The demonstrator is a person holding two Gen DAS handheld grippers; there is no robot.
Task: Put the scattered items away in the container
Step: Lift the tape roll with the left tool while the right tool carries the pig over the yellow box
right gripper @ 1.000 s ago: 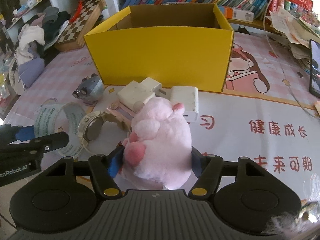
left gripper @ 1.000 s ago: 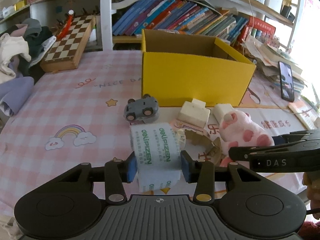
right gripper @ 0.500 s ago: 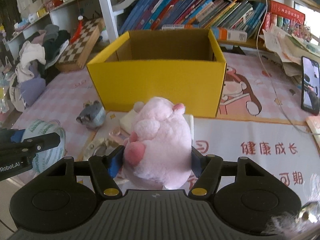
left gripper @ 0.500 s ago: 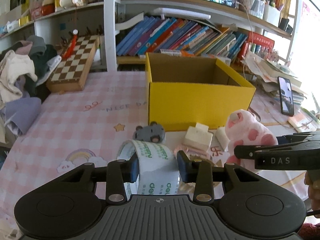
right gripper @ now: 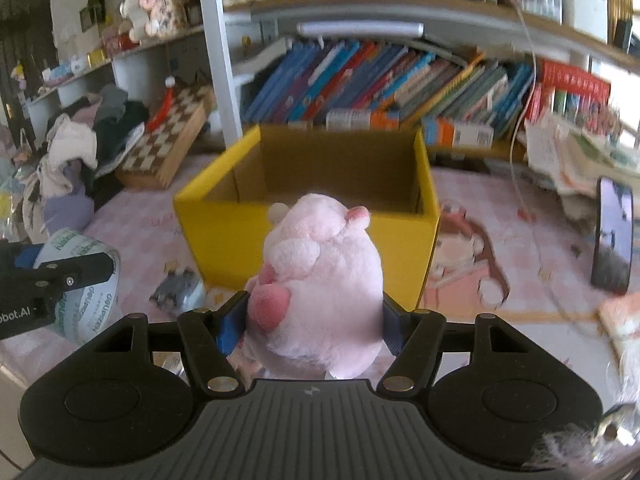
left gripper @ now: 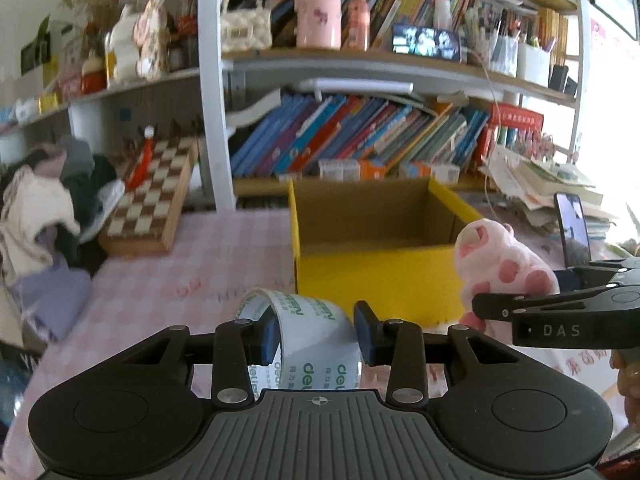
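My left gripper is shut on a white roll of tape with green lettering and holds it in the air in front of the open yellow box. My right gripper is shut on a pink plush toy and holds it raised just before the box's near wall. The plush also shows in the left wrist view, with the right gripper below it. The tape roll shows at the left of the right wrist view. A grey toy car lies on the pink tablecloth by the box.
A chessboard leans at the back left beside a heap of clothes. A phone stands at the right by stacked papers. A bookshelf rises behind the box.
Both grippers have lifted their loads off the table and risen, so the views now look over the box toward the shelves.
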